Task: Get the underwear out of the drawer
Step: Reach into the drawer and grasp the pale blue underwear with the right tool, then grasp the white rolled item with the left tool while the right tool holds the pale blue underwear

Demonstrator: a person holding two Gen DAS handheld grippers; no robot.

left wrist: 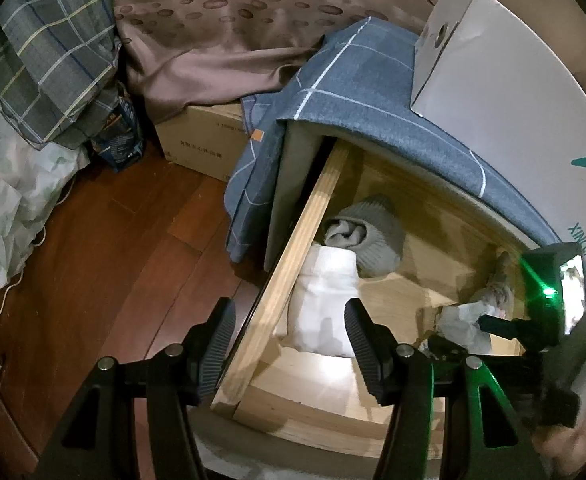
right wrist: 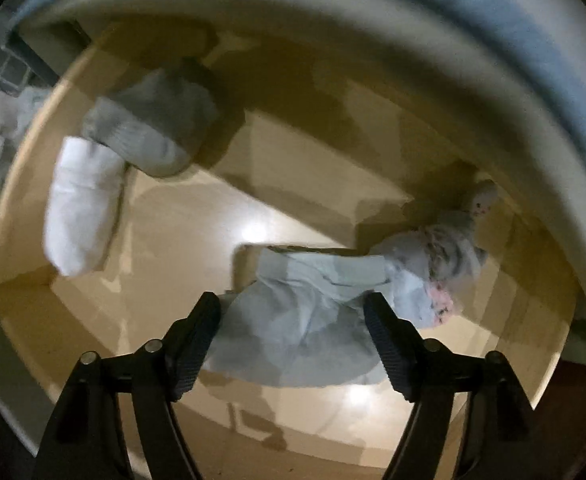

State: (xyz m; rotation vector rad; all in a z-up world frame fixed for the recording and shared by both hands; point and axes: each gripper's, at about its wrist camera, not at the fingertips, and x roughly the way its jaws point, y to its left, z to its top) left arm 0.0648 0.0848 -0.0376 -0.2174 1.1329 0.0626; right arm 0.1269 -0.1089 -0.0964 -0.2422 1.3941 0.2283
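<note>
The drawer [left wrist: 321,200] stands pulled out, its pale wooden bottom lit. The right gripper [right wrist: 293,334] points down into it with jaws spread, unclenched, the crumpled pale underwear [right wrist: 305,320] lying between its fingers on the drawer's right side. On the far left lie a white rolled sock [right wrist: 83,204] and a grey one [right wrist: 153,128]. The left gripper [left wrist: 289,340] hangs released over the drawer's left wall.

Right gripper [right wrist: 293,340] jaws spread over pale underwear [right wrist: 305,320] – blurred – in the drawer [right wrist: 293,200].
</note>
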